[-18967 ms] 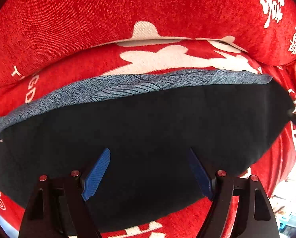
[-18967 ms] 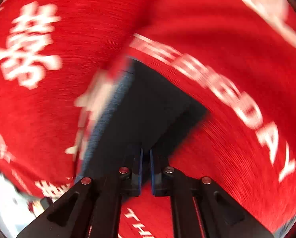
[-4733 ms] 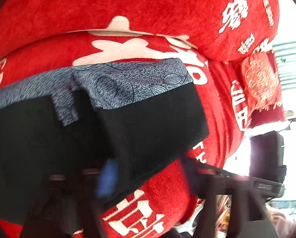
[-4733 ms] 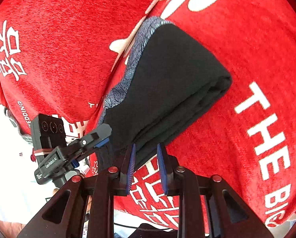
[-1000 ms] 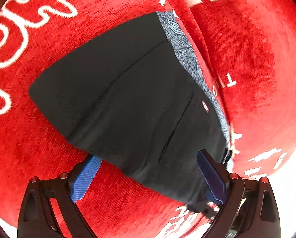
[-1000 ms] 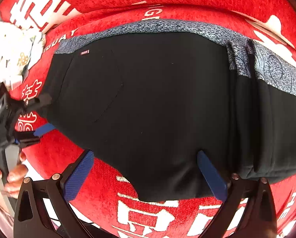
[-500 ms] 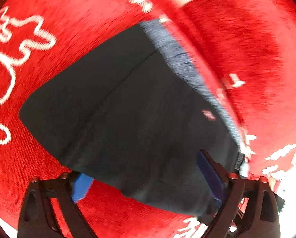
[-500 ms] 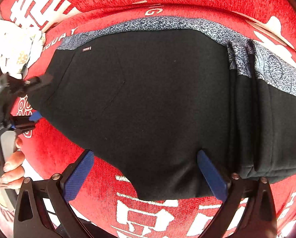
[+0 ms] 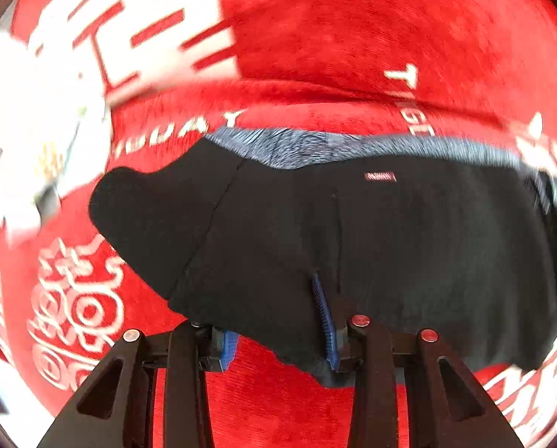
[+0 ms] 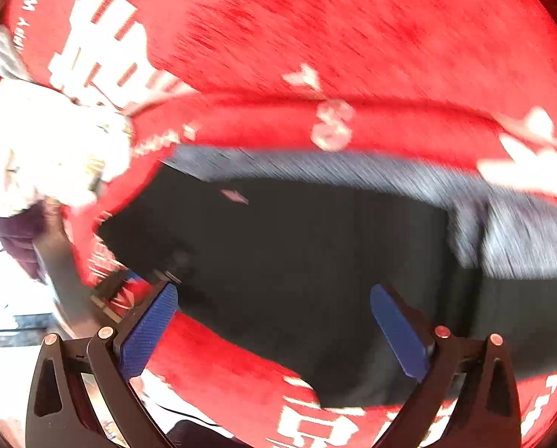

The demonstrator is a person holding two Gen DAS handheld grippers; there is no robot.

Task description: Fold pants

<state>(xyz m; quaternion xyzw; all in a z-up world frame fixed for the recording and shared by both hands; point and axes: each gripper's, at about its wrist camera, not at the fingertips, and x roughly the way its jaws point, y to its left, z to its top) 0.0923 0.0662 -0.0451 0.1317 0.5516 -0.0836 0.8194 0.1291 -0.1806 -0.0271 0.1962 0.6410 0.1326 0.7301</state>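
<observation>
Pants point(image 9: 409, 231) lie on the red cover point(image 9: 353, 37), grey waistband at the far edge. Left gripper point(image 9: 278, 321) has just closed its jaws and pinches the near hem. Right gripper point(image 10: 274, 328) hangs over the pants, jaws spread wide, gripping nothing. Both views blurred.

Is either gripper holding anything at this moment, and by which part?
The left gripper has just closed on the near edge of the black pants with a grey patterned waistband. The right gripper is open, holding nothing.
</observation>
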